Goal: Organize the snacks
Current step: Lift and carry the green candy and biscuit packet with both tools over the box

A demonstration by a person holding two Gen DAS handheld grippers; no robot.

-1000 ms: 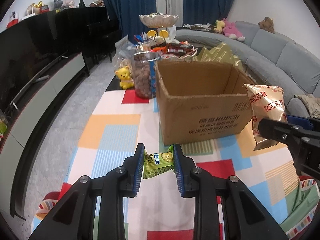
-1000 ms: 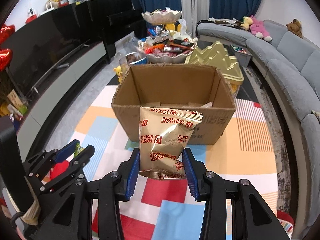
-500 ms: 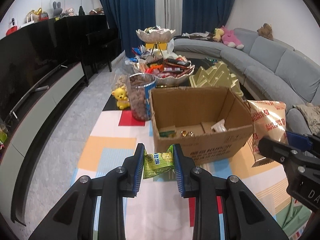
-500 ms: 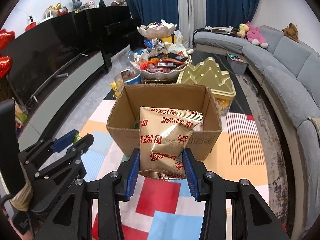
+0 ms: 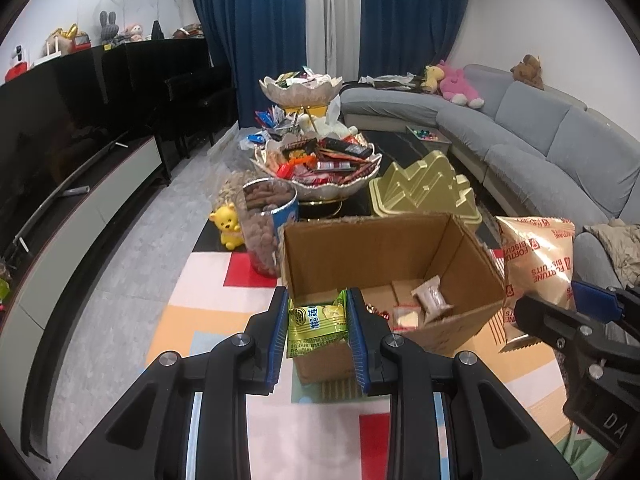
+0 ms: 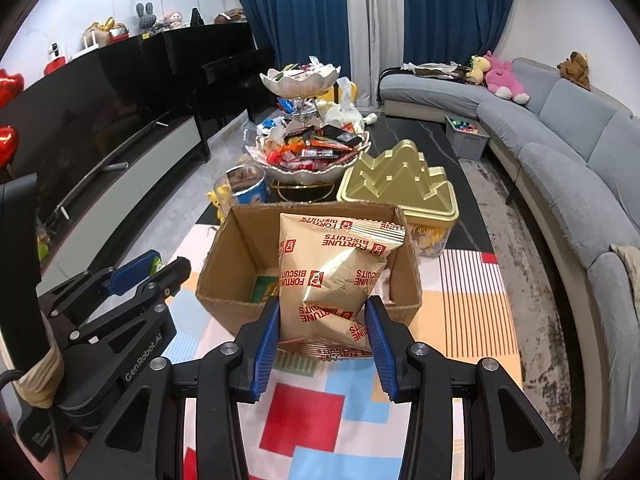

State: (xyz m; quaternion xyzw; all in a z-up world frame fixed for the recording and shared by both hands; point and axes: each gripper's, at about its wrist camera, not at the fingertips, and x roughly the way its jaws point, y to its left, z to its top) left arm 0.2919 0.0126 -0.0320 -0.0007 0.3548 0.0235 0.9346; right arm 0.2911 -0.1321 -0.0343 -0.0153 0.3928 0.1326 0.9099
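Two snack packets are in the air at once, one in each tool, both close to the open cardboard box (image 5: 394, 276) that sits on the bright patchwork mat (image 6: 304, 412). The left gripper (image 5: 317, 320) is pinching a small green packet (image 5: 316, 321) by its sides, its blue pads pressed hard against the wrapper, right at the box's near wall. The right gripper (image 6: 323, 330) clamps the lower part of a gold Fortune Biscuits bag (image 6: 332, 276), which stands tall and puffy above the pads, in front of the box opening.

Inside the box I can make out a few small wrapped sweets (image 5: 428, 304) on the bottom and something green and flat (image 6: 266, 288) at the near side; most of the floor is bare cardboard.

From where I stand, the worry is the gold bag. It is held low and by the crinkled seam end, so the air-filled top could flop or the foil could slide out of the pads before it is over the box. The green packet looks nearer the wall than the opening; released now, I would guess it catches the rim and drops onto the mat. With both tools heading for the same opening, they could also knock each other or nudge the light box towards the jar of brown snacks (image 5: 266, 232) just behind it.
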